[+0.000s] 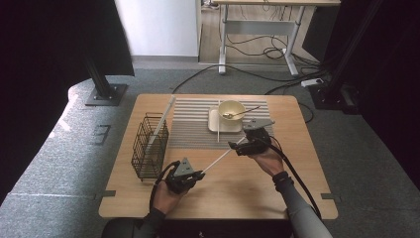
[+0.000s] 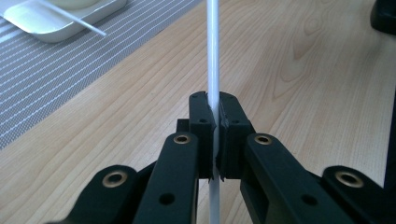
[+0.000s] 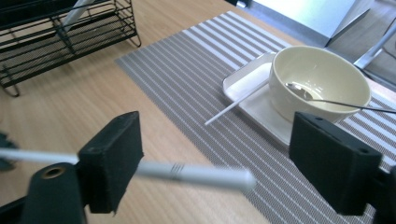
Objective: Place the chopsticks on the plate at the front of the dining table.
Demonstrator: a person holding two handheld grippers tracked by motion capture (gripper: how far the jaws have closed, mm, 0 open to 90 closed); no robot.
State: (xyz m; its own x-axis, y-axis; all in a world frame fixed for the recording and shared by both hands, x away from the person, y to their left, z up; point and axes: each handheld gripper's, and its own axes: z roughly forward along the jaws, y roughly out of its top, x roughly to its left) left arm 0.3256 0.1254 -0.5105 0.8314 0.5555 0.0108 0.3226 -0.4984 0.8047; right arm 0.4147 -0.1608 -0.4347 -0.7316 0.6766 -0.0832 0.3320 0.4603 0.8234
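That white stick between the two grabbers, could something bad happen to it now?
Maybe. The left gripper pinches only one end of the chopstick, so the long free end could sag or twist. The right gripper is open around the other end, so nothing steadies that tip. If it swings, it might knock the bowl or the second chopstick on the tray.

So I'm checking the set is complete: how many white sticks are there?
3 white sticks: one clamped in the left gripper, one resting on the tray beside the bowl, one leaning in the wire basket.
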